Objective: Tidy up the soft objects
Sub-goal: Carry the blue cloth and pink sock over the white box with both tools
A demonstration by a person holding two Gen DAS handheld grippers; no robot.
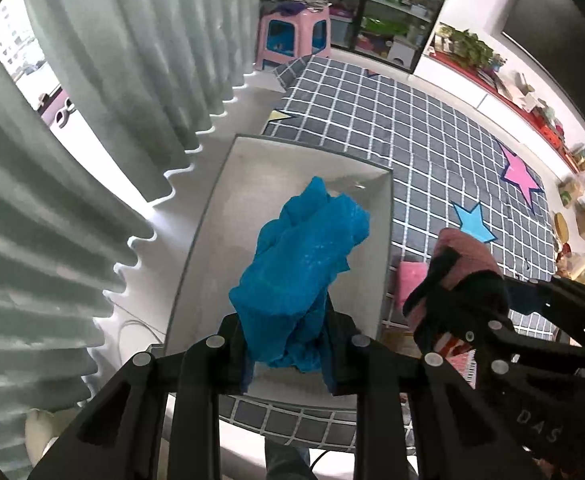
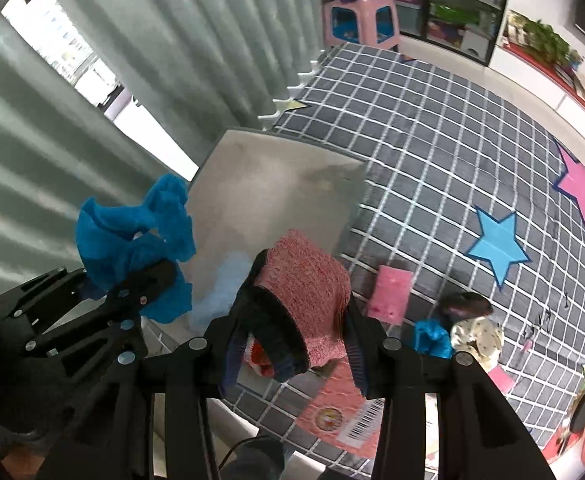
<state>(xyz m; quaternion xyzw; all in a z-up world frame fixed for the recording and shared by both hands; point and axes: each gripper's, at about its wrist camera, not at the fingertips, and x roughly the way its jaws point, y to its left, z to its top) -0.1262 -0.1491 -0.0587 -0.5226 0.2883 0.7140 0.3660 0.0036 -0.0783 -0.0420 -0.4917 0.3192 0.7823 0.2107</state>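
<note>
My left gripper (image 1: 288,354) is shut on a crumpled blue cloth (image 1: 300,264) and holds it above the open grey box (image 1: 212,220). The same cloth (image 2: 132,240) and the left gripper (image 2: 144,284) show at the left of the right wrist view. My right gripper (image 2: 292,344) is shut on a red knitted sock with a dark cuff (image 2: 304,300), held near the box's (image 2: 332,184) right front corner. The right gripper (image 1: 448,304) with the sock (image 1: 468,252) shows at the right of the left wrist view.
The box sits on a grey checked mat (image 2: 432,160) with star patches. A pink cloth (image 2: 388,292), a small blue cloth (image 2: 432,338), a pale patterned cloth (image 2: 476,336) and a red package (image 2: 340,412) lie on the mat. Green curtains (image 1: 72,200) hang at the left.
</note>
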